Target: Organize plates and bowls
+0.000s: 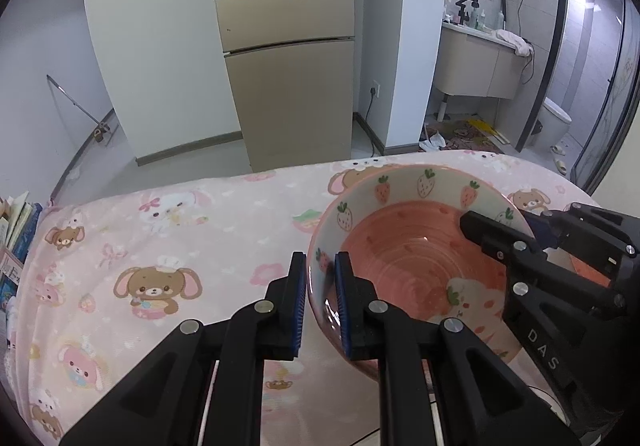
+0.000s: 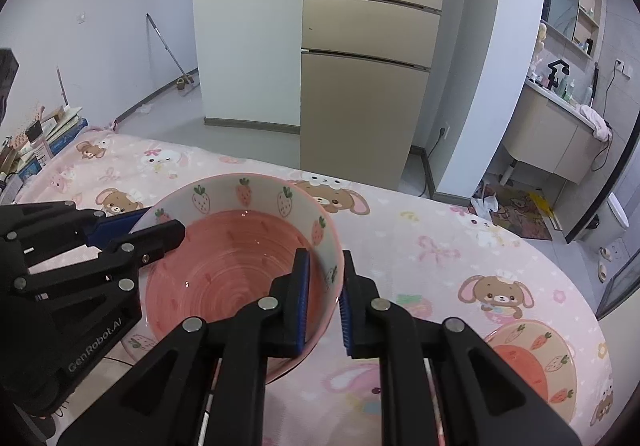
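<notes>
A pink strawberry-pattern bowl (image 1: 408, 258) stands on the pink cartoon tablecloth (image 1: 160, 246). My left gripper (image 1: 320, 298) straddles its left rim, one finger outside and one inside, with the jaws close on the wall. My right gripper (image 2: 325, 302) straddles the bowl's (image 2: 240, 266) right rim the same way. Each gripper shows in the other's view: the right one (image 1: 552, 258) and the left one (image 2: 80, 246). A second strawberry dish (image 2: 536, 366) lies on the cloth at the right.
The tablecloth (image 2: 440, 246) covers a rounded table whose far edge drops to the floor. A beige fridge (image 1: 288, 46) stands beyond it. Books and clutter (image 2: 40, 142) sit past the table's left end. A bathroom vanity (image 1: 480, 58) is at the far right.
</notes>
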A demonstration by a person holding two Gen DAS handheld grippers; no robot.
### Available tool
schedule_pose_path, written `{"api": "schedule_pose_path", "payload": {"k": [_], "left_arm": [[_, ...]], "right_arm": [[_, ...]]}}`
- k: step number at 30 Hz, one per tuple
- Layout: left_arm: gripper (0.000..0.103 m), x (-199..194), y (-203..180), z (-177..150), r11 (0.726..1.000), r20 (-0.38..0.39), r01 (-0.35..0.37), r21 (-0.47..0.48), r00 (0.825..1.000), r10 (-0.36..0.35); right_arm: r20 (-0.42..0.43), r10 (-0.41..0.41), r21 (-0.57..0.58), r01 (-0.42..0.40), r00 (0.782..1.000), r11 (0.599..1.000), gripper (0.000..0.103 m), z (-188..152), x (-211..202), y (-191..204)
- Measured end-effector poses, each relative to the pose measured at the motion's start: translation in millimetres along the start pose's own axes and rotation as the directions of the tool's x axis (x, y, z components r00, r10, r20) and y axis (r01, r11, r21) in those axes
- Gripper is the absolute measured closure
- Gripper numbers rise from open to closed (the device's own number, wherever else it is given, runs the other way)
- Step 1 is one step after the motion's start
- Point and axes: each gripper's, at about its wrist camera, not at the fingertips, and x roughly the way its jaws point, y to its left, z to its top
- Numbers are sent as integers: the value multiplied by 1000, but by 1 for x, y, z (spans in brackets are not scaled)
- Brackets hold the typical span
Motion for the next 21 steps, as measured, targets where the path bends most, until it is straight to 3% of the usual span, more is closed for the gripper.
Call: {"api": "schedule_pose_path", "payload": {"k": [7, 8, 11, 15, 16, 17, 18, 19, 21], "left_arm": [[88, -4, 10, 0, 999, 6, 35, -39, 999, -34], [88, -6, 14, 0, 998, 10, 44, -52, 999, -44], [87, -18, 22, 5, 993, 37, 87, -79, 996, -84], [84, -41, 28, 11, 992, 106, 100, -82, 990, -91], [66, -47, 29, 13, 991, 119, 103, -82, 989, -92], [24, -54, 29, 14, 991, 131, 100, -84, 987, -88], [6, -62, 30, 17, 992, 153, 94, -89, 985, -80], [0, -69, 31, 18, 992, 180, 72, -100, 982, -53], [0, -87, 33, 22, 993, 237, 57, -98, 971, -33]], "right_arm": [[6, 65, 85, -65, 998, 994, 87, -1, -4, -11], [14, 76, 98, -77, 997, 992, 77, 0, -7, -13], [61, 76, 130, -84, 995, 988, 23, 3, -21, -20], [107, 75, 141, -90, 991, 986, 0, 11, -43, -26], [117, 71, 136, -87, 991, 987, 0, 14, -48, -27], [127, 64, 132, -81, 990, 988, 0, 17, -55, -29], [138, 57, 131, -75, 989, 989, 0, 20, -62, -31], [157, 62, 134, -83, 986, 987, 0, 22, -71, -34], [200, 63, 152, -94, 978, 984, 0, 27, -91, -40]]}}
